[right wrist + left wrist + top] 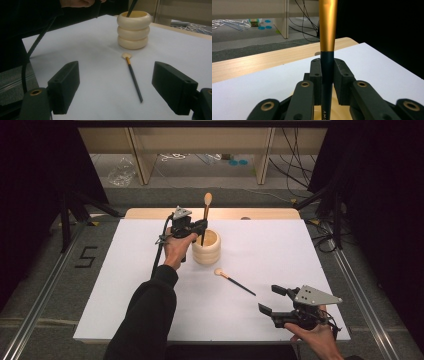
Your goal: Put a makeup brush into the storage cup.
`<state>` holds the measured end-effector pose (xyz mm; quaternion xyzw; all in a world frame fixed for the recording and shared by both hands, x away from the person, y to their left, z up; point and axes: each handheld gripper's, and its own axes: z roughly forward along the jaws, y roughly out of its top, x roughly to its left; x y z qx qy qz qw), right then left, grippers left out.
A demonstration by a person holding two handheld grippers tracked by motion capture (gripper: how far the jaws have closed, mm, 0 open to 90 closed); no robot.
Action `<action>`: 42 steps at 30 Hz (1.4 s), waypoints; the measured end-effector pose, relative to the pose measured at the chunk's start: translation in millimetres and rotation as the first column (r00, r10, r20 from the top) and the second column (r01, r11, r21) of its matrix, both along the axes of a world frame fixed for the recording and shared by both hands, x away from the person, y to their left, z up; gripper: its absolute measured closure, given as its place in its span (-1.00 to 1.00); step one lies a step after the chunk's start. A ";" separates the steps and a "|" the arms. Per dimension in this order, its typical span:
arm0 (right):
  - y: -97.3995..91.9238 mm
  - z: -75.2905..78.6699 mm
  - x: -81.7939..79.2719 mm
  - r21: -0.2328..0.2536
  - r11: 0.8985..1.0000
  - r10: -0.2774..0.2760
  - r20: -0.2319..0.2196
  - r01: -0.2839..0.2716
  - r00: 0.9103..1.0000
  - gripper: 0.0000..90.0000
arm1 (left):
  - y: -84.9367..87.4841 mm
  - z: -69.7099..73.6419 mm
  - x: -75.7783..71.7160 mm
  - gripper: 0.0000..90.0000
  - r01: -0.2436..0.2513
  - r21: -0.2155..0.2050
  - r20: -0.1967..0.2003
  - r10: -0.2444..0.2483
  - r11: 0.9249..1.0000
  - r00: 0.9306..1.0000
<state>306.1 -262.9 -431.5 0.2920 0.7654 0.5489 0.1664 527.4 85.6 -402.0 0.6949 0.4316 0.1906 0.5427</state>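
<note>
I'm holding a brush [205, 215] clamped in my left tool [200, 226], tip entering the cup [206, 247]; right tool [272, 300] idling wide. Releasing tilted risks tipping the cup.

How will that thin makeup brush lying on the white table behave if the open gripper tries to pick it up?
The brush lies flat on the white table, so its slim round handle will probably roll if nudged sideways. It looks rigid and light, so it should lift without bending. The right gripper stands open; its jaws may need to close low and square across the handle, or the brush could slip.
</note>
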 end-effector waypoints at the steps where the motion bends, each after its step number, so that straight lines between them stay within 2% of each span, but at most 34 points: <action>1: -0.1 0.0 0.0 0.000 1.000 0.001 0.000 -0.001 1.000 -0.48 | -0.1 -1.9 -0.3 0.74 -0.002 -0.001 0.001 0.002 1.000 1.000; 14: 0.2 -0.3 0.5 0.000 1.000 0.006 0.012 -0.006 1.000 -0.48 | -1.6 -20.9 -4.2 0.74 0.001 0.000 -0.020 -0.001 1.000 1.000; 22: 0.6 -0.5 0.4 0.003 1.000 0.007 0.010 -0.008 1.000 -0.48 | 0.8 -23.7 -5.2 0.71 0.008 0.018 -0.030 -0.008 1.000 1.000; 26: 0.7 -0.5 0.1 0.004 1.000 0.007 0.001 -0.007 1.000 -0.48 | 1.9 -22.7 -6.2 0.50 0.000 0.019 -0.040 0.001 1.000 0.999; 28: 0.7 -0.6 0.3 0.007 1.000 0.010 0.000 -0.010 1.000 -0.48 | 3.5 -21.3 -6.5 0.47 0.012 0.026 -0.030 -0.011 1.000 0.999; 31: 0.2 -0.2 0.2 -0.001 1.000 0.008 -0.002 -0.008 1.000 -0.48 | 4.6 -19.2 -7.9 0.42 0.008 0.018 -0.031 -0.008 1.000 0.999; 32: 0.1 -0.2 0.3 -0.001 1.000 0.007 -0.002 -0.007 1.000 -0.48 | 5.8 -18.0 -8.4 0.39 0.007 0.027 -0.026 -0.007 1.000 1.000; 33: 0.0 -0.2 0.3 -0.001 1.000 0.006 -0.003 -0.006 1.000 -0.48 | 5.7 -17.2 -9.2 0.37 0.001 0.017 -0.029 0.000 1.000 1.000; 42: 0.0 -0.1 0.3 0.000 1.000 0.002 -0.007 -0.002 1.000 -0.48 | 13.5 -8.1 -16.3 0.04 -0.006 0.047 -0.039 0.008 0.999 0.999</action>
